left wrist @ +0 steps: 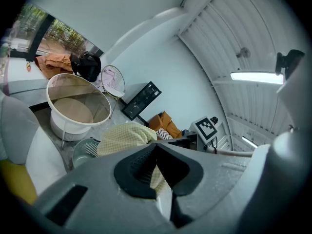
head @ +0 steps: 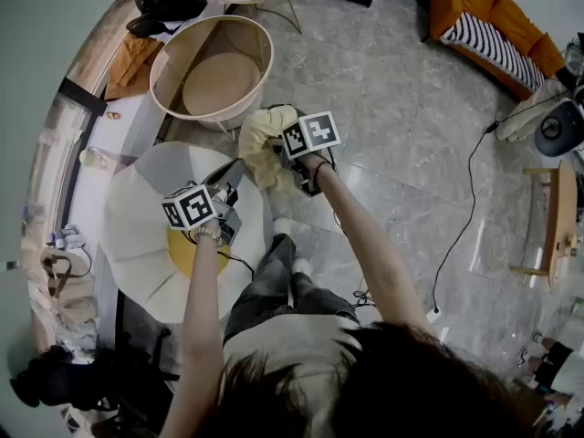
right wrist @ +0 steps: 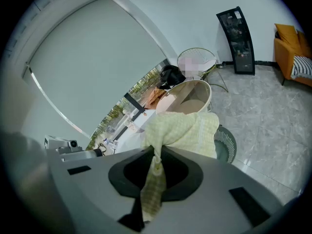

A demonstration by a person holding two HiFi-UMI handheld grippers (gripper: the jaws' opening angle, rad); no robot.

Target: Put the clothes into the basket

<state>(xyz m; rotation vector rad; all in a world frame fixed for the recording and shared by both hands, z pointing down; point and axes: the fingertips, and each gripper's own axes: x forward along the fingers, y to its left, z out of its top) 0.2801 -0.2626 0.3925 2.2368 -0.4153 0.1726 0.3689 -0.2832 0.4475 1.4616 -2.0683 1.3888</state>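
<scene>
A pale yellow checked cloth (head: 263, 142) hangs bunched between my two grippers, above the floor and just short of the round beige basket (head: 212, 69). My left gripper (head: 237, 173) is shut on one strip of the cloth (left wrist: 127, 136), which runs down between its jaws (left wrist: 156, 173). My right gripper (head: 281, 146) is shut on another corner; the cloth (right wrist: 184, 129) trails through its jaws (right wrist: 153, 179). Nothing lies in the basket (left wrist: 78, 106), which stands beyond the cloth (right wrist: 189, 97).
A white chair with a yellow cushion (head: 146, 235) is below my left hand. A small green slatted bin (left wrist: 86, 150) stands by the basket. An orange sofa (head: 493, 16), a black cable (head: 461, 208) on the floor and a wooden stand (head: 557, 222) are to the right.
</scene>
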